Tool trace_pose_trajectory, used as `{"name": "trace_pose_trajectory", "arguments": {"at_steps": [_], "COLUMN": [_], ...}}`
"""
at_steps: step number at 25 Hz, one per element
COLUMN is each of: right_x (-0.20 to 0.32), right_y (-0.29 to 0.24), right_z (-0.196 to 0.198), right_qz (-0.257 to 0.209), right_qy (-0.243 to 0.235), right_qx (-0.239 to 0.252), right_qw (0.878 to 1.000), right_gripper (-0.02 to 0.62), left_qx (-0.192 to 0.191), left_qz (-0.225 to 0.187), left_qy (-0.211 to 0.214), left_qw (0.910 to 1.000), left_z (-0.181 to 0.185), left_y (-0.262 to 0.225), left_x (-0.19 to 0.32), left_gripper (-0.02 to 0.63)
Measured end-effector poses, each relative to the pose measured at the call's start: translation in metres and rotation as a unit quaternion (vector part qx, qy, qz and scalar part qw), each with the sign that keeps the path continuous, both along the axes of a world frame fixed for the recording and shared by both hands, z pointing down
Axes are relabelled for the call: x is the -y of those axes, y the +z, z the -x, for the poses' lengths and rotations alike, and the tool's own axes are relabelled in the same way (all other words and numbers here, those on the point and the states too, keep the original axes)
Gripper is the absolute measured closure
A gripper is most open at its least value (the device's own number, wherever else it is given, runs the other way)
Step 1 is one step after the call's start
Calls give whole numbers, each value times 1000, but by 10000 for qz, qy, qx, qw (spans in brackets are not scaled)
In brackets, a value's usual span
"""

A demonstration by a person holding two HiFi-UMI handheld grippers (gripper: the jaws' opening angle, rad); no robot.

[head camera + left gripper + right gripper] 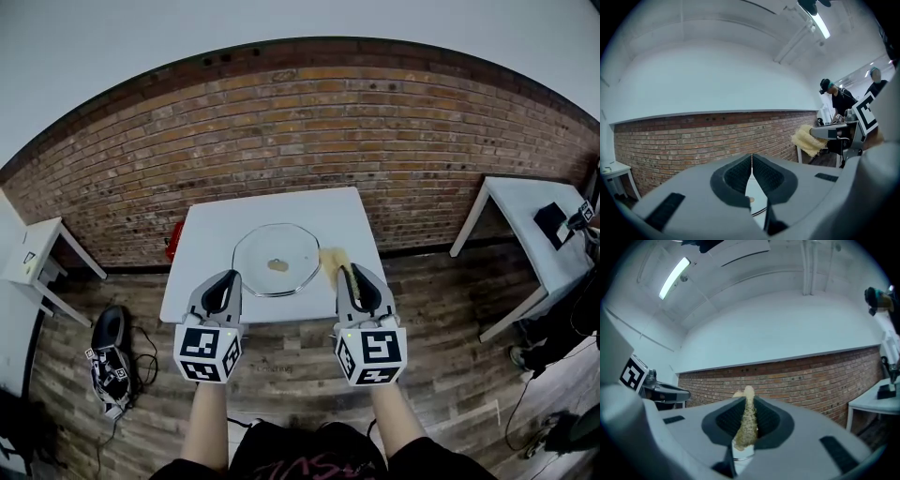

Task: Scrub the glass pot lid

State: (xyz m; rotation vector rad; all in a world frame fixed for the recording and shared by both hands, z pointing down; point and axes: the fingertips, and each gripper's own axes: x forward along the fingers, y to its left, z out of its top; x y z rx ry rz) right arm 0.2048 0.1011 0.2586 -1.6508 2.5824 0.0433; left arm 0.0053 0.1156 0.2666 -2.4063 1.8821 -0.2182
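Held the left hand-held gripper [228, 277] closed on nothing by the round glass pot lid [258, 251] on the white desk [214, 234], the right hand-held gripper [345, 272] clamped on a yellow sponge [749, 420].

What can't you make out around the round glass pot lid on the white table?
- Brownish spot at the centre of the round glass pot lid: too small in the head view to tell knob from dirt.
- Red object: head view, partly hidden by the white table.
- Yellow scrubbing pad in the right gripper: head view does not show whether it touches the lid.
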Motion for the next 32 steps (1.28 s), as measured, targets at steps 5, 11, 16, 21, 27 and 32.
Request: {"name": "trace_pose_trajectory", "arguments": {"at_steps": [5, 11, 16, 21, 27, 32], "right_x": [9, 25, 41, 65, 97, 127], "right_y": [3, 1, 1, 6, 10, 19], "right_z": [-2, 4, 17, 34, 58, 77], "right_qz": [-11, -84, -179, -140, -93, -22], "right_qy": [-133, -219, -230, -173, -48, 4], "right_qx": [-44, -88, -146, -236, -225, -258], "right_qw": [9999, 9997, 9995, 9995, 9997, 9997], "right_gripper": [540, 540, 540, 540, 540, 540], "left_qx": [-26, -67, -149, -211, -322, -384], "left_qz": [-25, -38, -78, -11, 80, 143], "left_qy": [-150, -265, -292, -221, -190, -174], "left_qw": [9999, 9996, 9994, 9995, 9993, 9990], "left_z": [-2, 4, 18, 36, 67, 88], "left_y": [1, 4, 7, 16, 27, 38], "left_x": [3, 16, 33, 60, 95, 125], "left_gripper": [591, 591, 591, 591, 591, 591]}}
